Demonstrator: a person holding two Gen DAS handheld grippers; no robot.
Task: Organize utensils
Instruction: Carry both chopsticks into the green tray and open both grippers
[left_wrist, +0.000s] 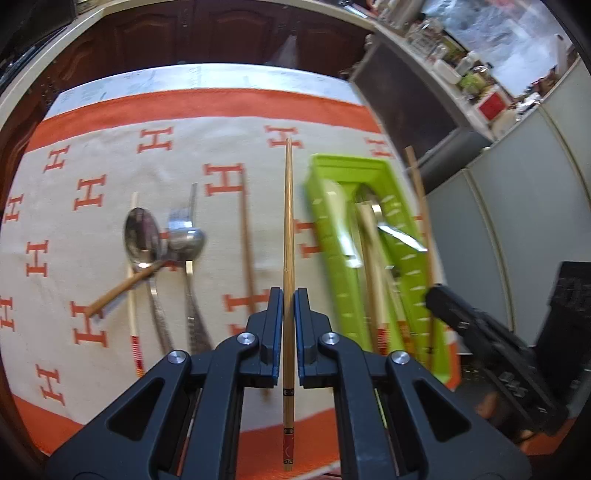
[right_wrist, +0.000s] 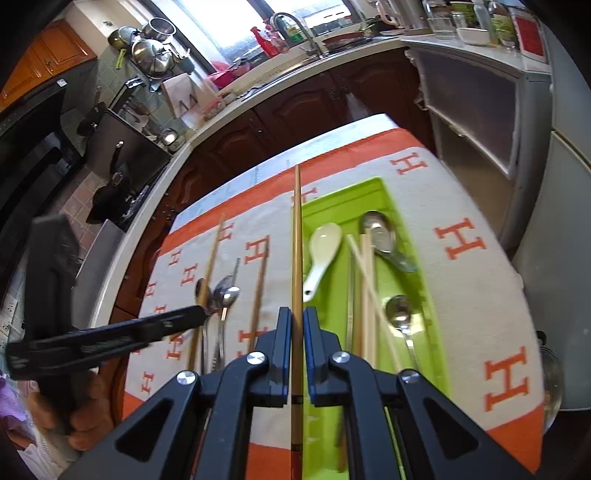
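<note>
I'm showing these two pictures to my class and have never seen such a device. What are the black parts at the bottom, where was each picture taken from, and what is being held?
No robot here: a person holds a two-finger gripper in each hand, each carrying a fisheye camera looking along its fingers. One picture comes from the left gripper, the other from the right gripper. Each is shut on a wooden chopstick. Below lies an orange-and-cream cloth with metal spoons and more chopsticks. The green tray holds a white ceramic spoon, metal spoons and chopsticks.
</note>
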